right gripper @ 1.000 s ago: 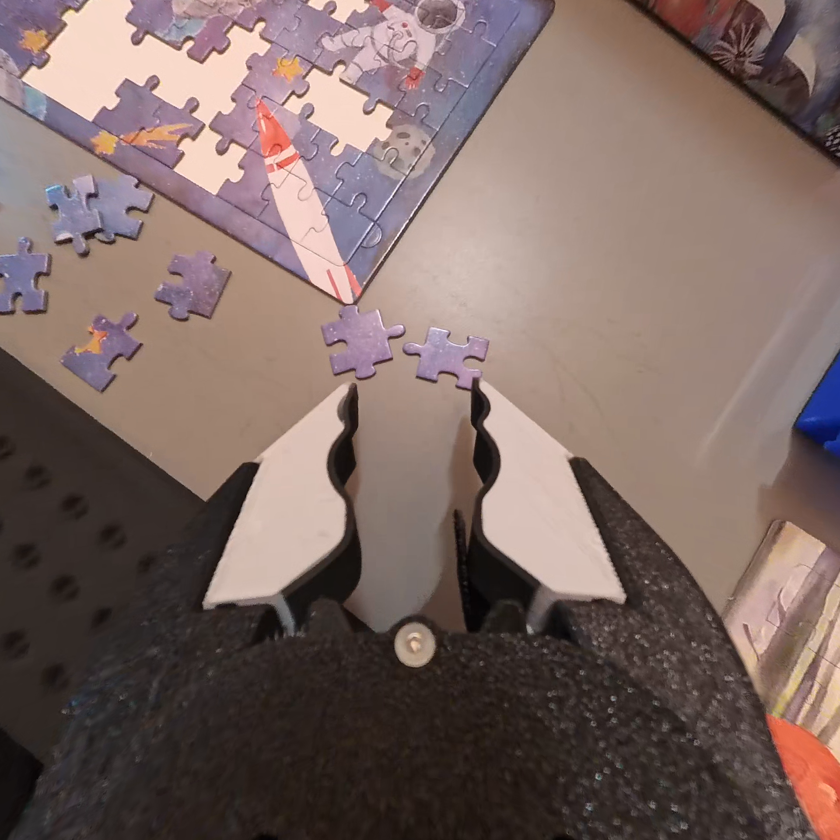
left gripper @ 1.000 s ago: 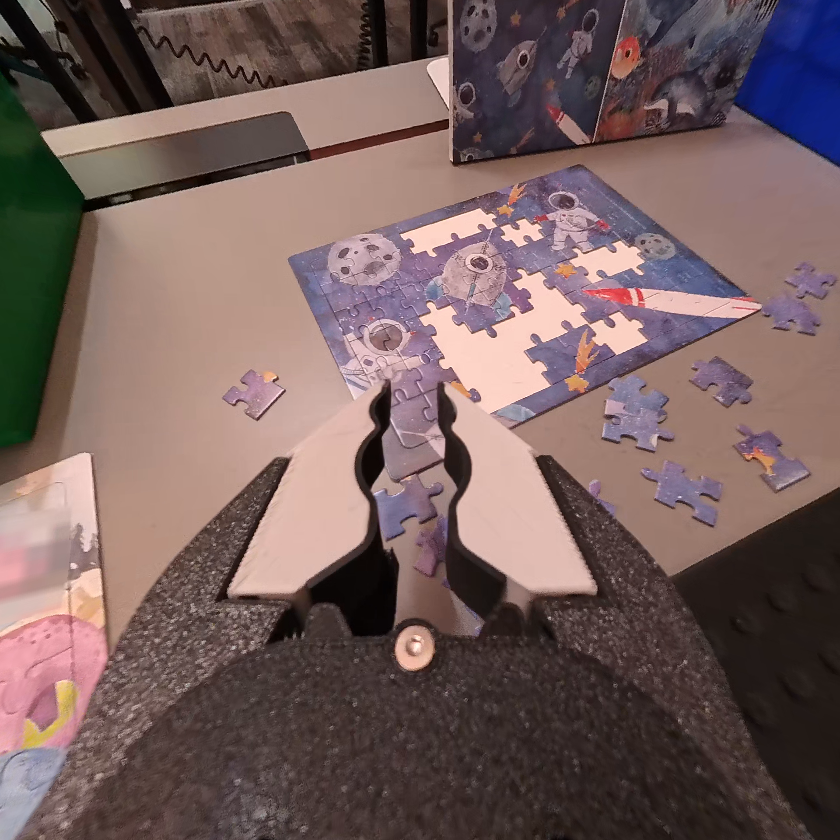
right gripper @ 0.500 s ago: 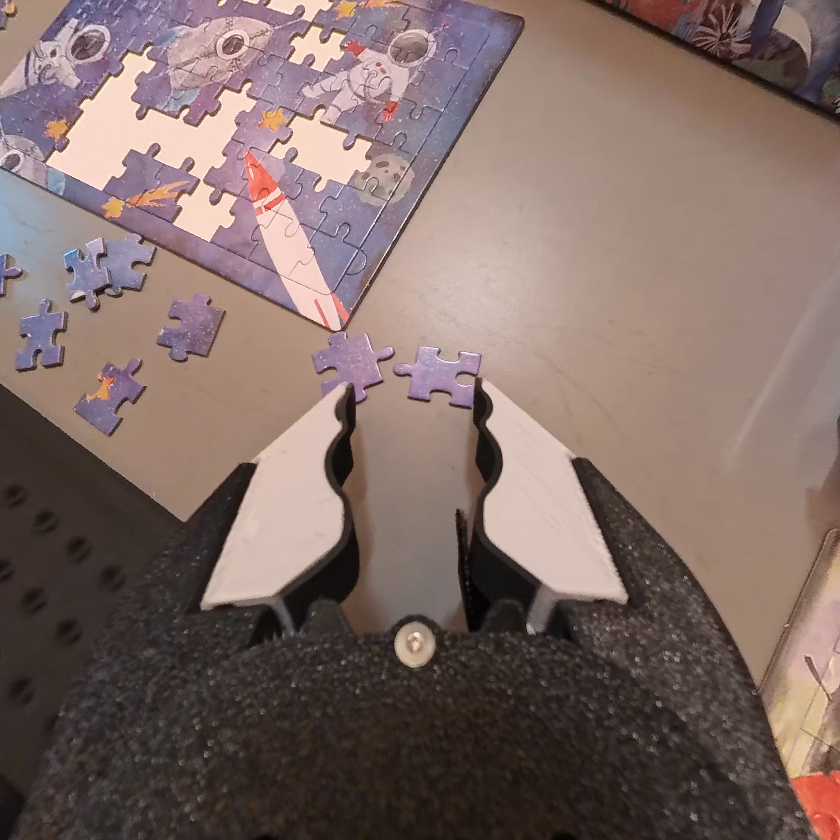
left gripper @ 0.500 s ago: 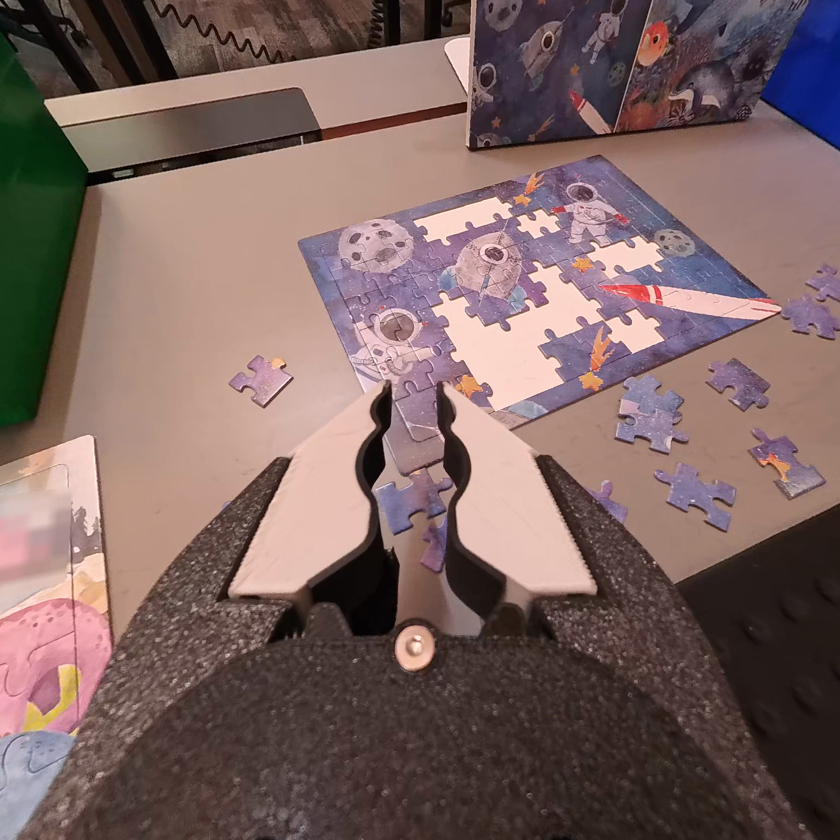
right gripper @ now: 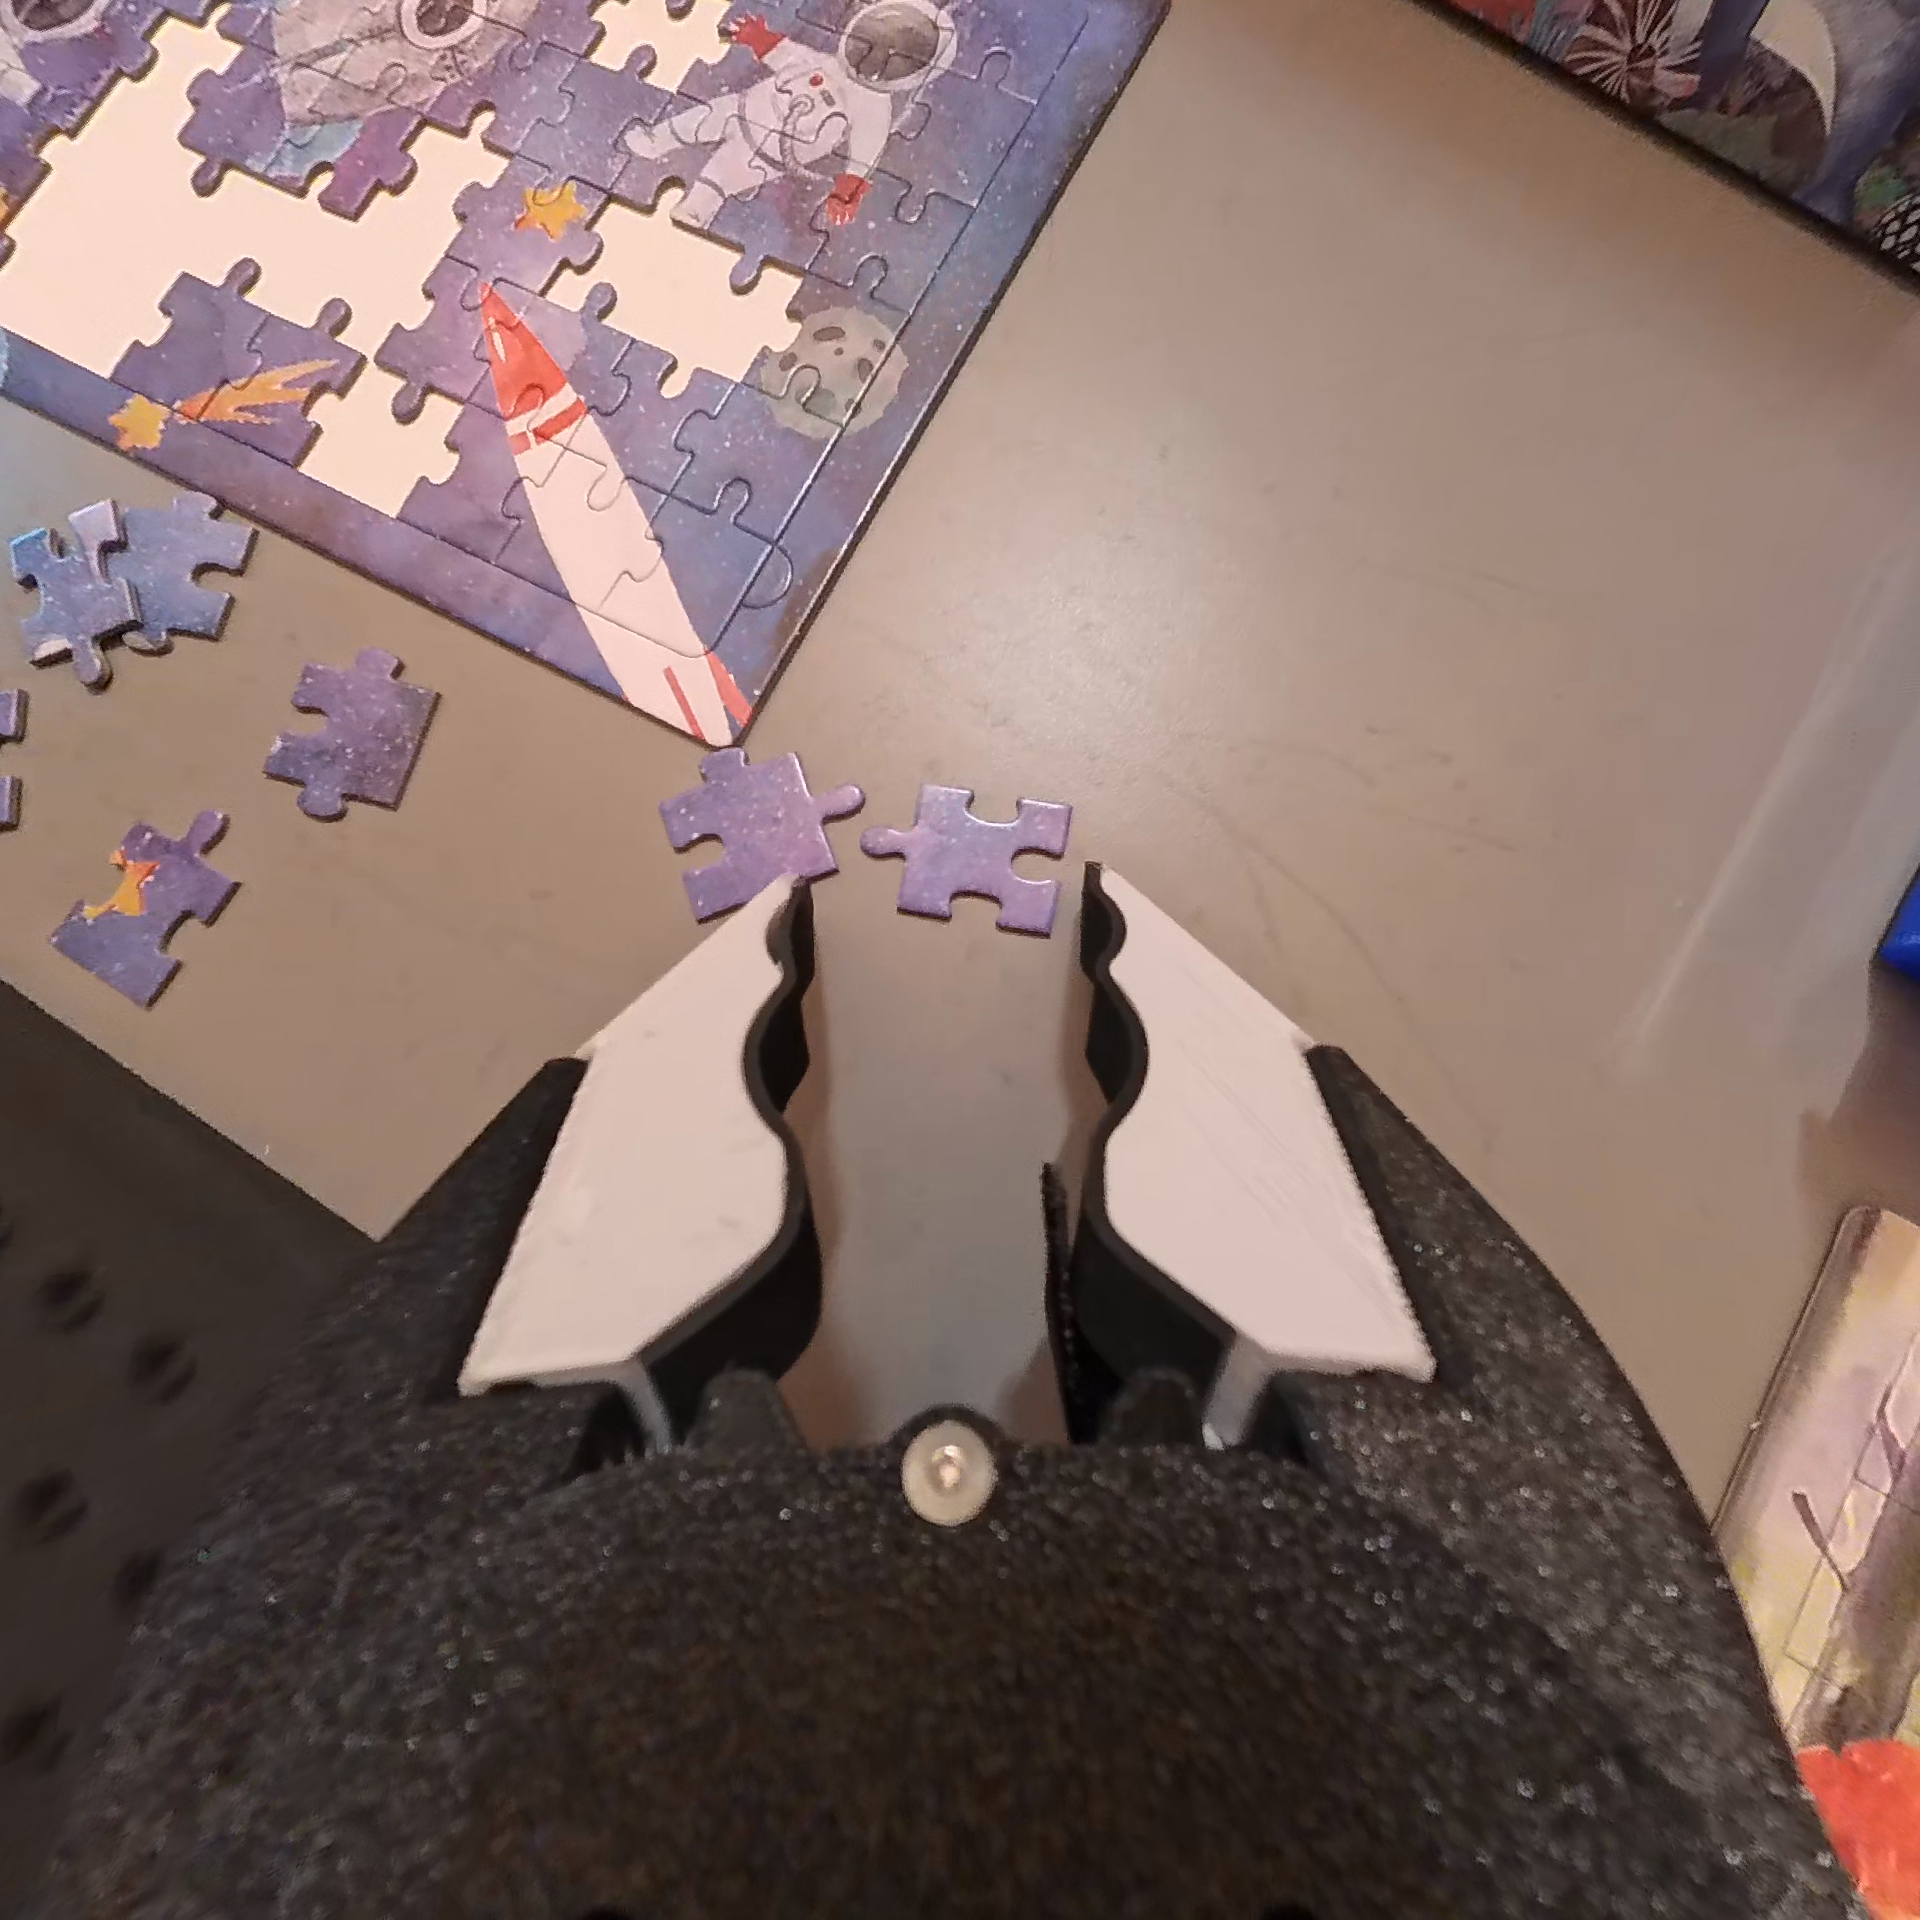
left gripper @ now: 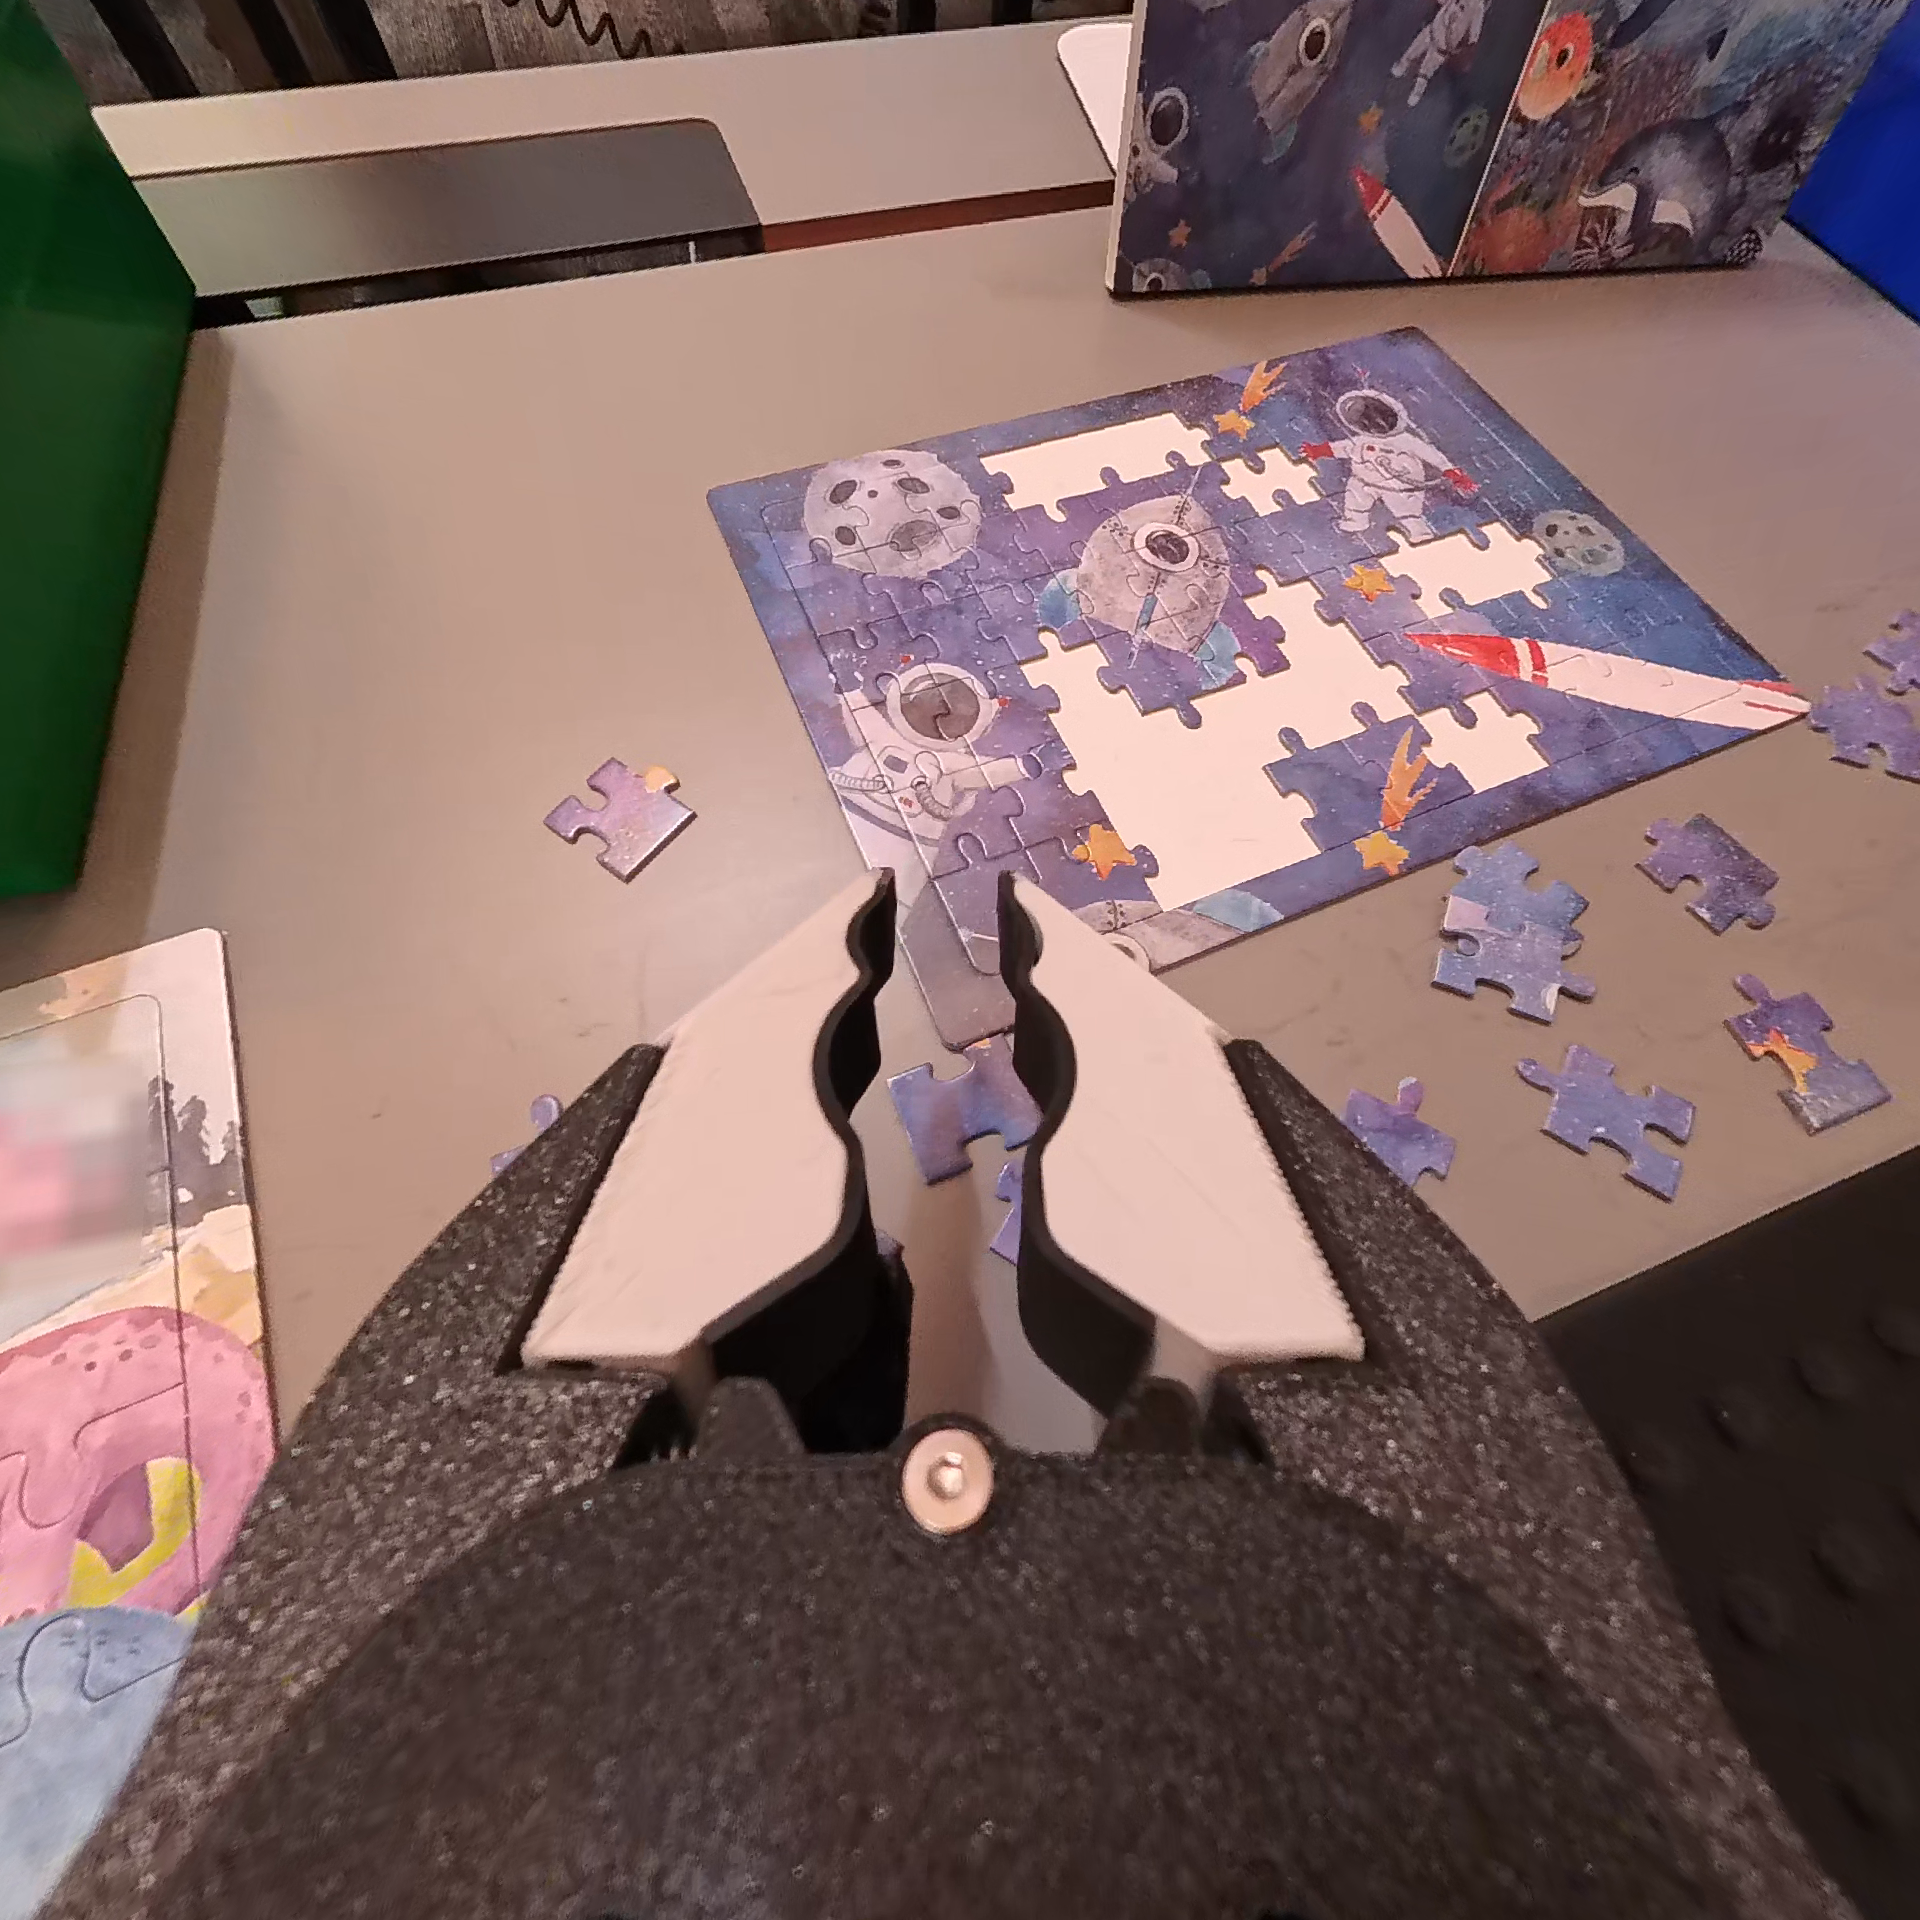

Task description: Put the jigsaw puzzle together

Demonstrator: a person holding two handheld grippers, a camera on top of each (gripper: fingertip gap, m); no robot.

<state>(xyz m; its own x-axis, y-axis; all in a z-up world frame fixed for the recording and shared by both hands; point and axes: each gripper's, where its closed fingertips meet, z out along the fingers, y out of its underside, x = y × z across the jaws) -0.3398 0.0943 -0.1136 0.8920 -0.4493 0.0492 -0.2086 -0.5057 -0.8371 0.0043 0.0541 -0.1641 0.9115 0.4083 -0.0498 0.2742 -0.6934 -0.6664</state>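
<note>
The space jigsaw board (left gripper: 1174,790) lies on the grey table, with several white gaps among the fitted pieces. Loose purple pieces lie near it (left gripper: 1512,930), (left gripper: 1605,1117), (left gripper: 623,816), (left gripper: 961,1107). My left gripper (left gripper: 948,894) hovers over the board's near corner, narrowly open and empty. In the right wrist view the board (right gripper: 208,218) is at the upper left. My right gripper (right gripper: 945,899) is open and empty, its tips just short of two purple pieces (right gripper: 764,831), (right gripper: 971,852) by the rocket corner.
The puzzle box (left gripper: 1455,135) stands behind the board. A green bin (left gripper: 62,468) is at the left, another picture puzzle (left gripper: 104,1299) at the near left. A black mat (left gripper: 1766,1403) borders the table's front edge. More loose pieces (right gripper: 358,732), (right gripper: 145,904) lie left of my right gripper. Tip to tip, the grippers are about 35 cm apart.
My left gripper has drawn back a little from the board. My right gripper has come down closer to the two purple pieces. Both stay open and empty.
</note>
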